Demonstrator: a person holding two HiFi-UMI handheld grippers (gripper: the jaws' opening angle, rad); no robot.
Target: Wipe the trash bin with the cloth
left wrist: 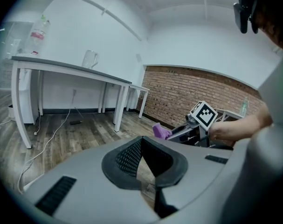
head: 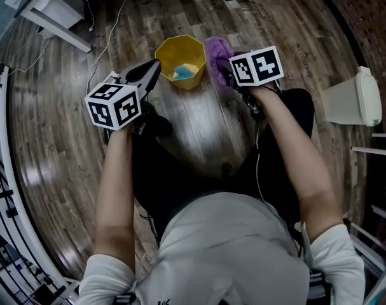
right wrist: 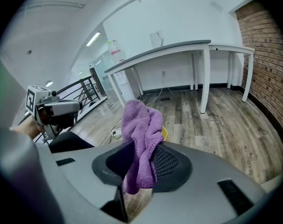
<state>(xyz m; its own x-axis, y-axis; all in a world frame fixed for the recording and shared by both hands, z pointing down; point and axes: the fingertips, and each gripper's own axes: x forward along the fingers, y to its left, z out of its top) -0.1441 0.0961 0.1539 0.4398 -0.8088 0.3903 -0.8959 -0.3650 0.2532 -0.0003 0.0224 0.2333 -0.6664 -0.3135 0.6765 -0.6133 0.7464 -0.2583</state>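
My right claw (right wrist: 141, 146) is clamped on the cloth (right wrist: 140, 141). It is a purple terry rag, nubbly and soft, pinched at its middle so that one bunched lobe stands up past the fingertips and a narrower tail hangs down between the jaws. My left claw (left wrist: 142, 141) has its jaws brought together at the tips with nothing between them.

The trash bin (head: 180, 61) sits on the floor (head: 199, 116) below and just ahead of both claws, a little nearer the left one. It is a small yellow open-topped pail with a faceted, many-sided rim and smooth, plastic-looking walls. Something light blue (head: 183, 73) lies in its bottom; I cannot tell what it is.

Only the head view gives me the whole bin and its inside. From the right gripper view I get just a sliver of yellow peeking out beside the cloth, and the left gripper view misses the bin altogether. That view does catch the cloth from the side, jutting forward of the right claw, with a red brick wall (left wrist: 192, 90) behind it. Both gripper views show the black meshed pads inside the grey jaw shells, and a long white-legged table (left wrist: 62, 66) across the room.

The floor is glossy wood-grain planking. Off to the right of the right claw stands a white lidded bin (head: 355, 97).
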